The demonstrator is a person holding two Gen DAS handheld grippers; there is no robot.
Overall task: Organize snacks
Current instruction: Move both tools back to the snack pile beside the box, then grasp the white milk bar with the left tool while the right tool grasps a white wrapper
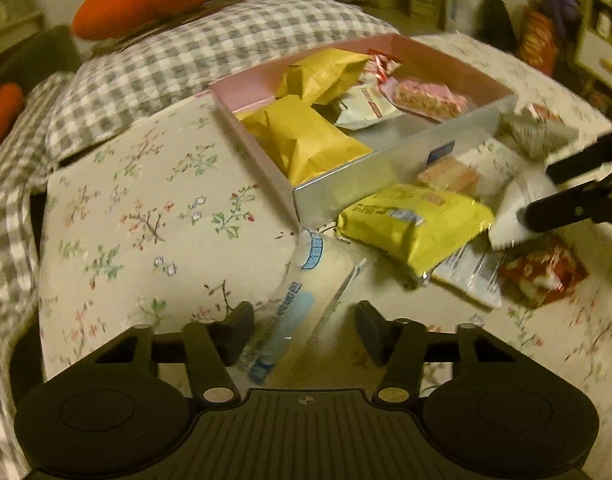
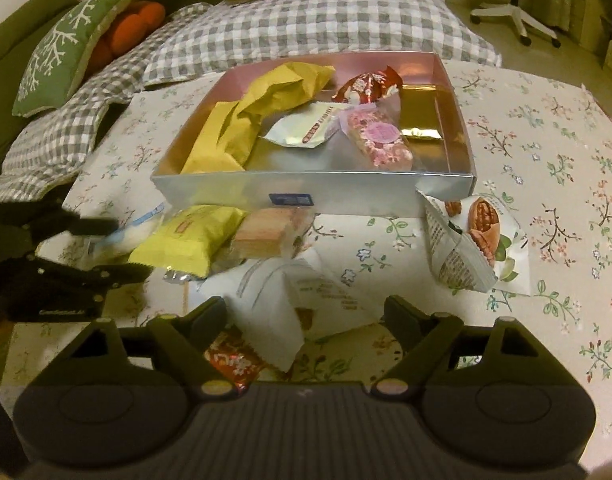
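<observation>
Over snacks by box [image 2: 306, 196]: L claw [image 1: 304, 330] & R claw [image 2: 306, 316] spread, low.

The left gripper [image 1: 304, 334] has a matte black body. Its base carries a ribbed central plate flanked by two round, domed housings, each with a shallow circular recess. Two angled linkage arms rise from pale, round pivot pins at the base. Each arm ends in a blocky black finger with a flat inner pad [image 1: 368, 330]. Small pale pins cap the upper link joints. The right gripper [image 2: 304, 320] is of the same build: black ribbed plate, twin domed housings, pale pivot pins and blocky fingers [image 2: 210, 316].
</observation>
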